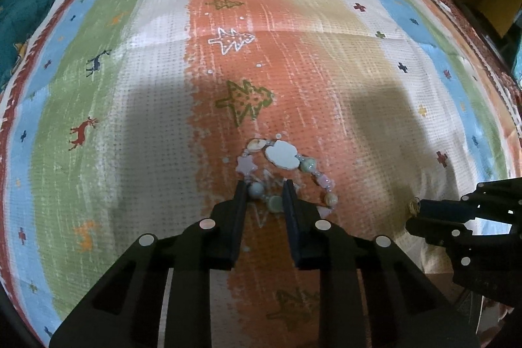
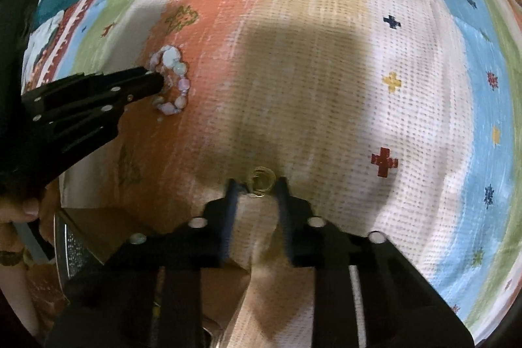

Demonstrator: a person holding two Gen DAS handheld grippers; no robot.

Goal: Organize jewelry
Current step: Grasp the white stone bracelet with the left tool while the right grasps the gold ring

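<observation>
No readable text, labels, brands or numbers appear on anything in either view.

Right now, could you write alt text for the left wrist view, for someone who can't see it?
The left hand-held gripper pinches a pastel beaded bracelet lying on a striped blanket printed with trees and reindeer. At right, the right hand-held gripper nips a small gold ring.
</observation>
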